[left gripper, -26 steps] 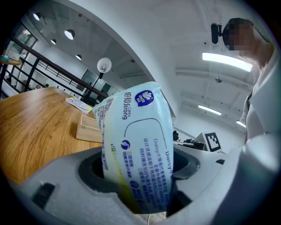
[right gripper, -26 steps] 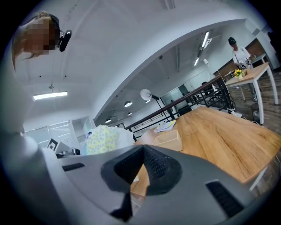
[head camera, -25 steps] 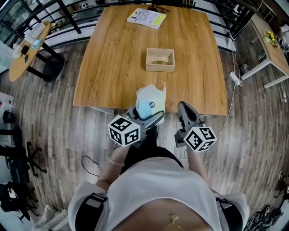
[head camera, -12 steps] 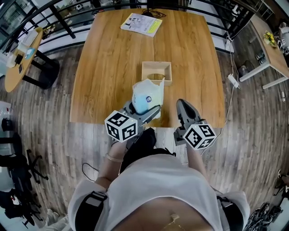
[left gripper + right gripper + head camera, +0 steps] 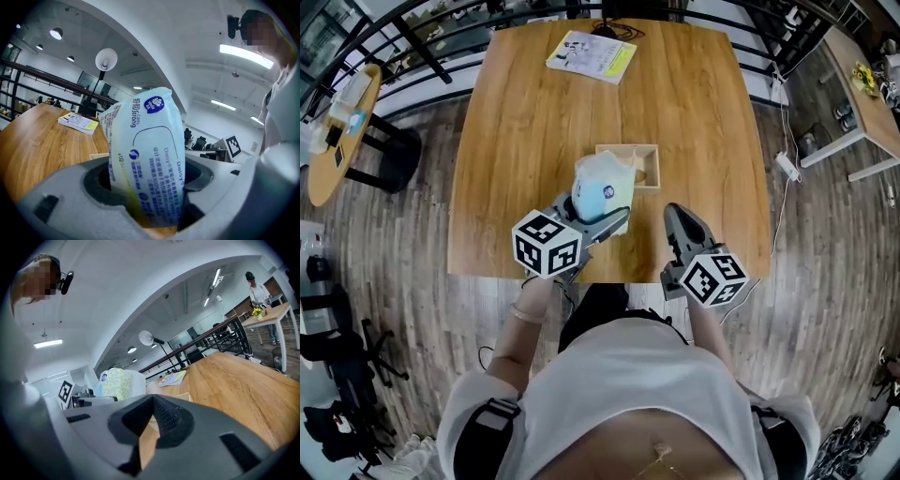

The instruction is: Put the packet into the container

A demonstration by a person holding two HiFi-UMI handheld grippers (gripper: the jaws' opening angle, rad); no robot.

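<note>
Nearest the person, the right gripper (image 5: 675, 212) is riding empty with its jaws together, while the left gripper (image 5: 602, 221) is clamping the packet (image 5: 602, 184) upright. A second ago the packet was hanging at the table (image 5: 516, 141) edge. It is now overlapping the container (image 5: 649, 150), so lowering it in seems to be next.

Wooden table (image 5: 534, 141) on plank floor (image 5: 825, 281), black railing (image 5: 420, 42) behind.
</note>
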